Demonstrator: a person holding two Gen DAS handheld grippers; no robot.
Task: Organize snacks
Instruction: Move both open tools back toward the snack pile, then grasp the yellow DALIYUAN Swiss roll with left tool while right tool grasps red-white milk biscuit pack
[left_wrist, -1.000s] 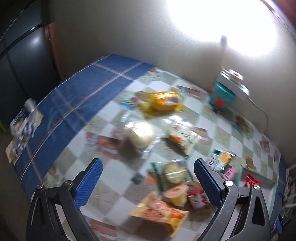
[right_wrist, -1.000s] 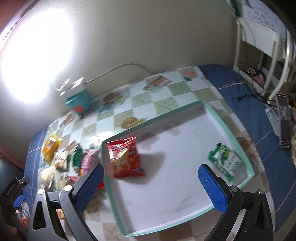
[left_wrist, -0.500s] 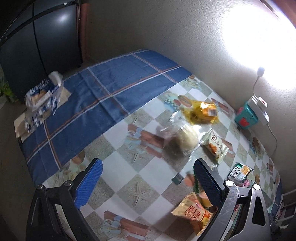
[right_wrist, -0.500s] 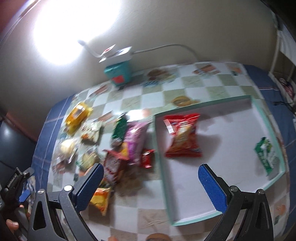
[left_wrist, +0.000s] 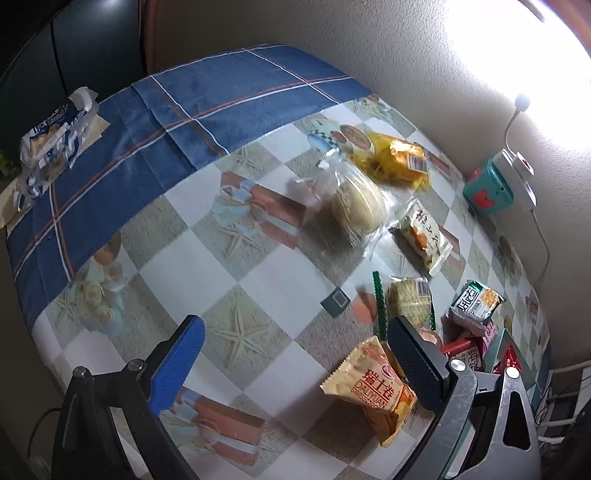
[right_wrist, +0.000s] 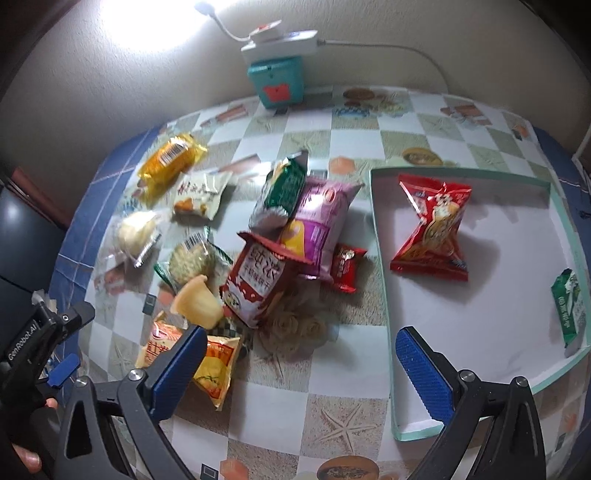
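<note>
A heap of snack packs lies mid-table: a red-and-white pack (right_wrist: 258, 284), a pink pack (right_wrist: 317, 229), a green pack (right_wrist: 284, 192), a jelly cup (right_wrist: 195, 302) and an orange pack (right_wrist: 207, 362). My right gripper (right_wrist: 301, 373) hangs open above the table just in front of the heap, holding nothing. The white tray (right_wrist: 480, 332) at the right holds a red pack (right_wrist: 432, 229) and a green carton (right_wrist: 569, 306). My left gripper (left_wrist: 295, 365) is open and empty over bare cloth. The orange pack (left_wrist: 376, 391) lies by its right finger, with a wrapped bun (left_wrist: 356, 206) farther off.
A teal box (right_wrist: 277, 81) with a white power strip and lamp on it stands against the back wall. A tissue pack (left_wrist: 51, 133) sits on the blue end of the cloth. A dark cabinet stands beyond that end. A hand (right_wrist: 29, 458) holds the left gripper's body (right_wrist: 40, 339).
The right view has swung left from the tray to the snack heap. The left view has pulled back and turned toward the blue end of the table. Both grippers stay open.
</note>
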